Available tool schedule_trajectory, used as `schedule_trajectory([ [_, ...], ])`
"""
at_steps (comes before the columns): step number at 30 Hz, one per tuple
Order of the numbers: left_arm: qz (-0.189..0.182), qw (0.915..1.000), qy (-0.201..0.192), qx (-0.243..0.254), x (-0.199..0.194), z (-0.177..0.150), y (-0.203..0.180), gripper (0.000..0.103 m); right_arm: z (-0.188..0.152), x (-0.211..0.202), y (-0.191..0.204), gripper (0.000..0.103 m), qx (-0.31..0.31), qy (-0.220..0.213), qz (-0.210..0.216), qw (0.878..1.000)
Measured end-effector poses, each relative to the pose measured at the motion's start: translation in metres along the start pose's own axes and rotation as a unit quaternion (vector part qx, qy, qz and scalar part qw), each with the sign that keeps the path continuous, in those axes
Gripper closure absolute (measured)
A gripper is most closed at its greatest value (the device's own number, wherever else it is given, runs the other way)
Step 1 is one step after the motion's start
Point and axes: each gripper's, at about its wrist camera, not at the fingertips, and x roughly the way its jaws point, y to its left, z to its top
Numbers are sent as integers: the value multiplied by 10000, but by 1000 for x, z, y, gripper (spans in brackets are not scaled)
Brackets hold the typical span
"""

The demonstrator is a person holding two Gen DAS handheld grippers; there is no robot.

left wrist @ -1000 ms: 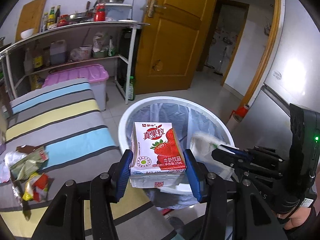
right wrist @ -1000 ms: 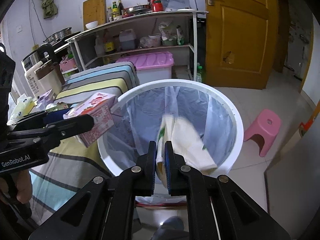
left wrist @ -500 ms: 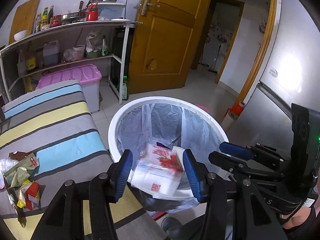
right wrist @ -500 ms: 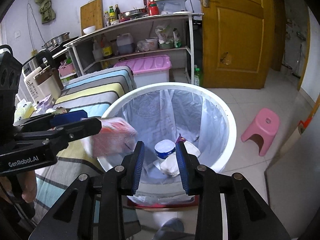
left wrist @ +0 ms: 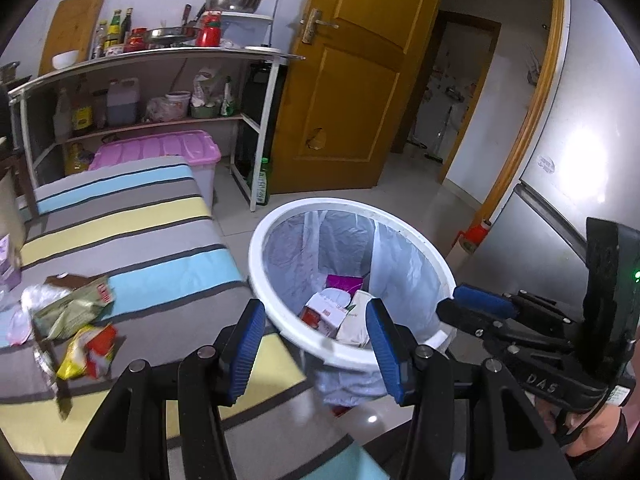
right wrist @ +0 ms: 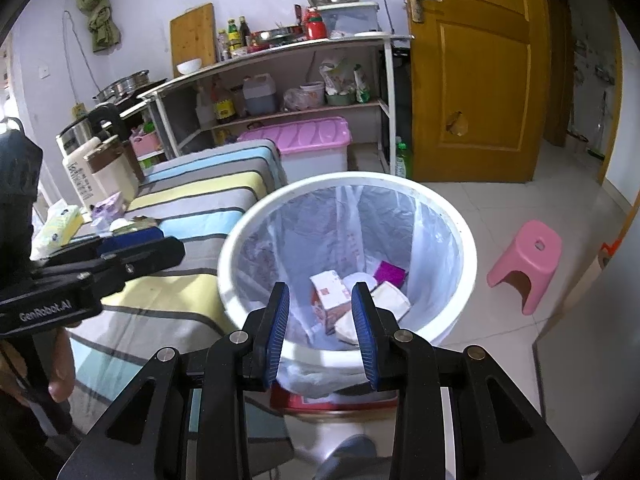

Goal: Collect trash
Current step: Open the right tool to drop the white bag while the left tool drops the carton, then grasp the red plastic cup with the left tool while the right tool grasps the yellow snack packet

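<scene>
A: In the left wrist view, what do you see?

B: The left claw (left wrist: pixel 316 328) is at the lower middle of the frame. Its blue pads stand wide apart and nothing is between them. Behind it, in the centre, stands the white bin (left wrist: pixel 280 312) with a thin plastic liner. At the bottom of the bin lies the carton (left wrist: pixel 322 312), tipped on its side, next to a white wrapper (left wrist: pixel 356 320) and a purple piece (left wrist: pixel 344 282).

A: Is there more trash outside the bin?

B: Yes. At the left edge, on the striped table (left wrist: pixel 132 236), lie some crumpled wrappers (left wrist: pixel 76 328), green, yellow and red. They are well apart from the bin.

A: And the other claw?

B: The right claw (left wrist: pixel 480 306) comes in from the right edge, level with the bin rim. From this side I cannot tell how far it is open.

A: Now the right wrist view.

B: The right claw (right wrist: pixel 320 332) is at the lower middle, just above the near rim of the bin (right wrist: pixel 228 264). Its jaws have just been opening; now they stand apart and hold nothing. Through the gap you see the carton (right wrist: pixel 330 296) and the wrapper (right wrist: pixel 390 300) deep in the bin. The left claw (right wrist: pixel 132 244) reaches in from the left edge, over the table (right wrist: pixel 192 216), empty. A pink stool (right wrist: pixel 528 256) stands on the floor at the right.
</scene>
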Motion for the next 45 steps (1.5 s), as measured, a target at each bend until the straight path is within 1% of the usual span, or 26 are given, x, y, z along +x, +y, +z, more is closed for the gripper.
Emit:
schedule_trajectory([
  [4,127,9999,-94,-54,-19,-10,7,51,-2,-10,13,69,-79,-71,116,9999],
  [12,572,9978,-274,-212,-60,-35,23,51,-13,-20,53,69,-377,-40,396,9985],
  [18,865,9947,-332,-435,-90,-57,43,51,-21,-20,84,69,-596,64,670,9959],
  [24,1148,9907,-406,-610,-114,-71,59,51,-25,-20,105,69,-674,82,981,9929],
  [27,1252,9889,-439,-673,-123,-77,64,51,-26,-21,114,59,-668,114,1115,9915],
  [29,1298,9877,-450,-751,-128,-79,70,51,-25,-20,121,59,-693,134,1182,9905],
  [39,1711,9783,-526,-1044,-149,-85,107,51,-17,-1,146,57,-813,282,1436,9859],
  [42,1881,9738,-538,-1163,-155,-85,123,51,-12,7,155,56,-885,306,1508,9841],
  [45,2055,9682,-566,-1311,-160,-84,142,49,-8,17,164,52,-961,380,1580,9820],
])
